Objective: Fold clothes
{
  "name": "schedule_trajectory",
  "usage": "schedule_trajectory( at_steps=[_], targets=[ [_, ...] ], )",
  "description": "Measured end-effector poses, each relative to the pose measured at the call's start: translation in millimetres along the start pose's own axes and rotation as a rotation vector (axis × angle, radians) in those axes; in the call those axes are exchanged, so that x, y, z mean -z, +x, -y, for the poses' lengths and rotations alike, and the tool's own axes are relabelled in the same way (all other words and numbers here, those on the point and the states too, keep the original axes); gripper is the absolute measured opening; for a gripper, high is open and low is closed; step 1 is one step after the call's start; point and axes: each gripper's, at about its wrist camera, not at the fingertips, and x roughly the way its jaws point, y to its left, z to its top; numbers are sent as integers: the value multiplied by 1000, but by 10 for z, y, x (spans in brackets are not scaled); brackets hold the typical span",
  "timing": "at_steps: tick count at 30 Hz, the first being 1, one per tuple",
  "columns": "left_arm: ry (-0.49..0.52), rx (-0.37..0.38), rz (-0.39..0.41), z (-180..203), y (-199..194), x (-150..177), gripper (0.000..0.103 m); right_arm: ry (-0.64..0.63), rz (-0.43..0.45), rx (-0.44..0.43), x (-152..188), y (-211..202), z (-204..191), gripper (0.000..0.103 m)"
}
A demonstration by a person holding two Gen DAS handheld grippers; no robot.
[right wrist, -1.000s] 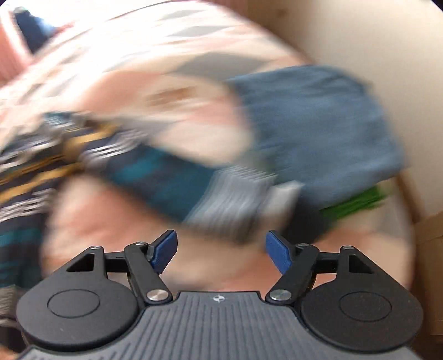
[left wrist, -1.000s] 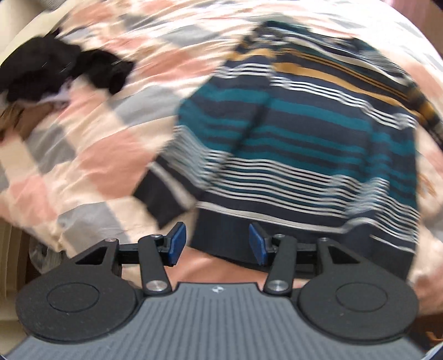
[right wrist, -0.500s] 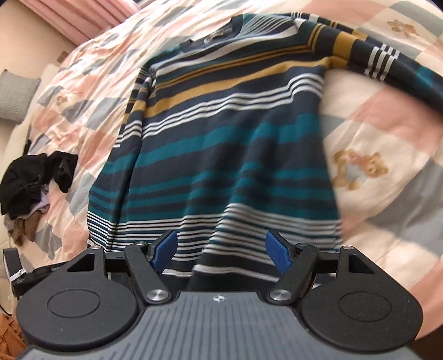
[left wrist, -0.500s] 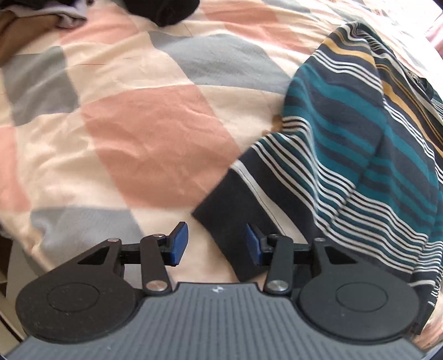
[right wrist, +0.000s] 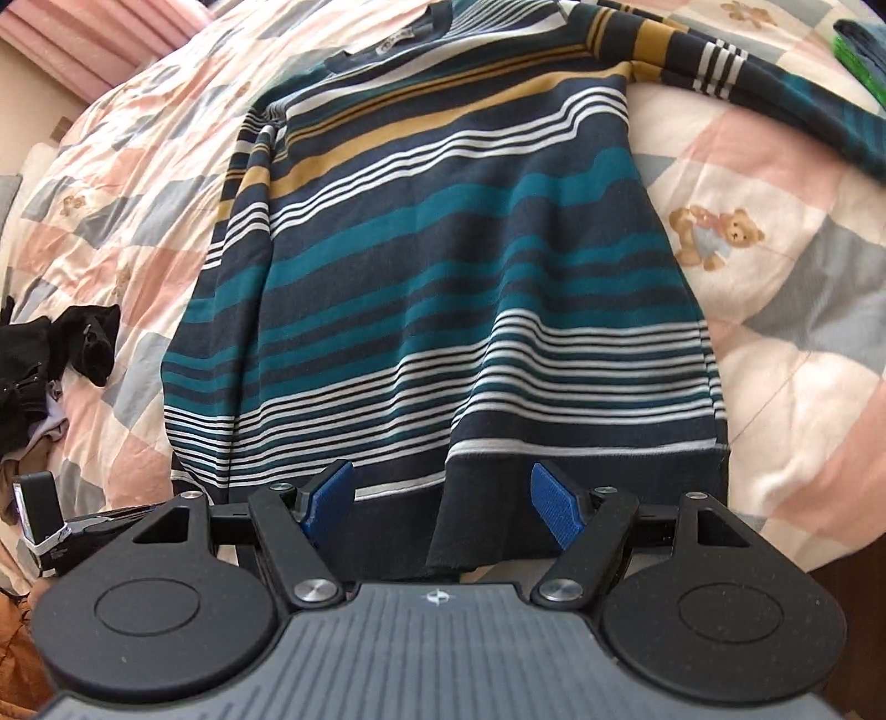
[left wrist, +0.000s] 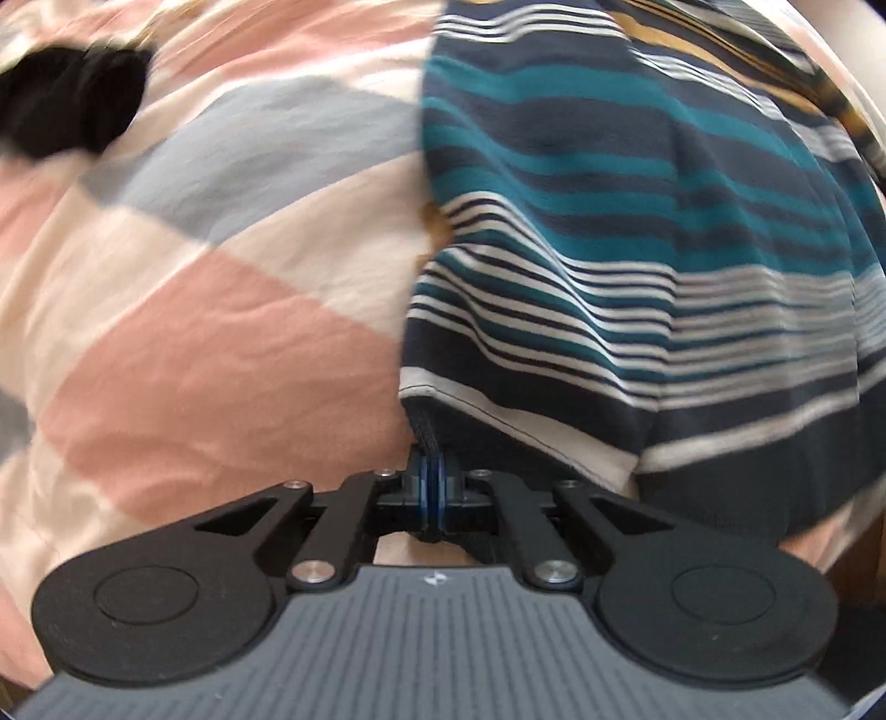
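A striped sweater (right wrist: 443, 249) in navy, teal, white and mustard lies flat on the bed, neck at the far end. Its one sleeve (right wrist: 775, 105) stretches out to the far right. My left gripper (left wrist: 429, 482) is shut on the dark ribbed cuff (left wrist: 426, 432) of the other sleeve, which lies along the sweater's left side. My right gripper (right wrist: 443, 501) is open at the navy bottom hem (right wrist: 581, 471). A fold of hem fabric sits between its blue pads (right wrist: 556, 509), which do not press it.
The checked pink, grey and cream duvet (right wrist: 775, 310) covers the bed. A heap of black clothes (right wrist: 55, 354) lies to the left of the sweater. A green and blue item (right wrist: 858, 50) sits at the far right. The bed's near edge is under both grippers.
My left gripper has shut on the sleeve cuff, having been open just before it. My right gripper has come closer to the bottom hem and is still open.
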Motion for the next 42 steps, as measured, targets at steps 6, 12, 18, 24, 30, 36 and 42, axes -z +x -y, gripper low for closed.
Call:
schedule_trajectory(
  at_steps=[6, 12, 18, 24, 30, 36, 42],
  targets=[
    [99, 54, 27, -87, -116, 106, 5, 31, 18, 14, 54, 4, -43, 73],
    [160, 112, -14, -78, 15, -65, 13, 41, 29, 17, 92, 9, -17, 73],
    [200, 190, 0, -201, -71, -127, 50, -34, 41, 9, 36, -24, -84, 73],
    [308, 149, -78, 35, -2, -214, 1, -211, 44, -18, -68, -52, -457, 73],
    [328, 24, -36, -78, -512, -327, 1, -334, 67, -28, -206, -221, -781, 73],
    [370, -81, 53, -306, -988, -595, 1, -460, 64, -24, -365, -260, -1052, 73],
    [330, -269, 164, -929, -1401, -1045, 1, -484, 91, -33, -455, -283, -1158, 73]
  ],
)
